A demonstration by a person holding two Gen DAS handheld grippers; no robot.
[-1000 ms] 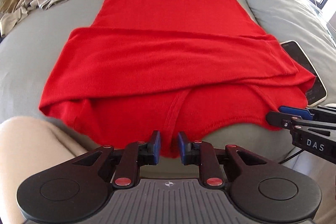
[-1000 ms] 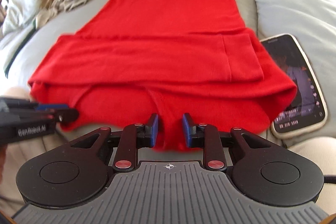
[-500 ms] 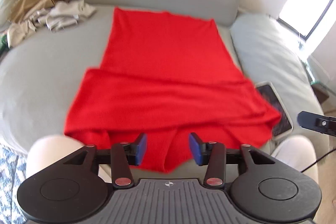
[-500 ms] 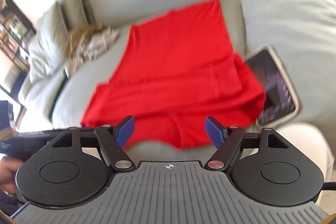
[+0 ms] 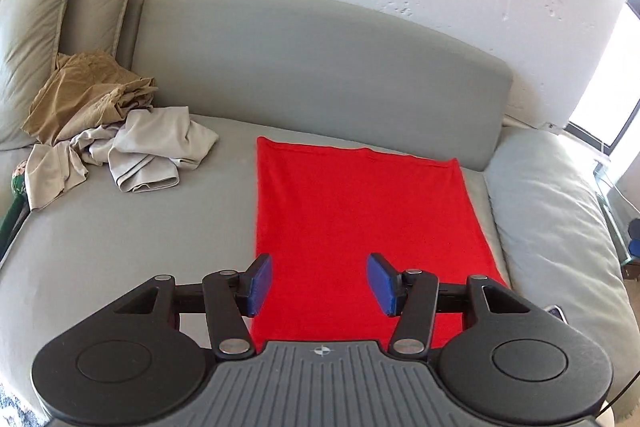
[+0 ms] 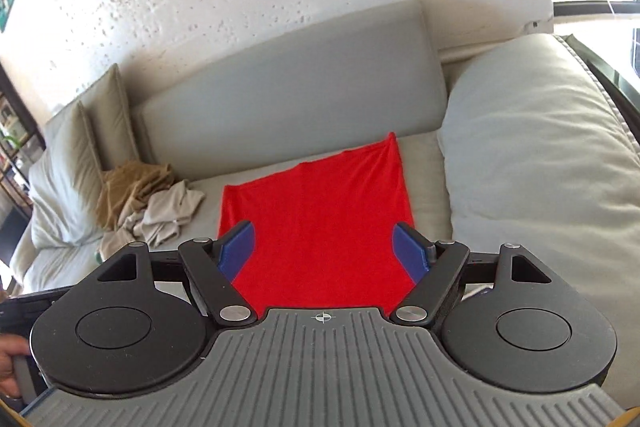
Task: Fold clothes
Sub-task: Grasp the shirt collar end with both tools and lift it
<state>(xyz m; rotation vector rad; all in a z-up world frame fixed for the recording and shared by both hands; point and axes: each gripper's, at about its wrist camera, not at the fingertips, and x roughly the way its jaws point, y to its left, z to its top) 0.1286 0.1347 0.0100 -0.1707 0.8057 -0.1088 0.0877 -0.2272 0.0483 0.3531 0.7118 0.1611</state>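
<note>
Grey sofa cushions [image 5: 120, 227] are carrying everything. Both the left gripper [image 5: 319, 281] and right gripper [image 6: 324, 251] are hanging spread wide, holding nothing, while the red garment [image 5: 360, 219] is lying directly ahead, lengthwise toward the backrest [image 5: 320, 59], roughly equally near both.

The left gripper's [image 5: 319, 285] body is hiding the red garment's [image 5: 360, 227] near end; the right gripper [image 6: 326, 253] is covering it likewise, and the sofa's [image 5: 120, 247] front edge too.
</note>
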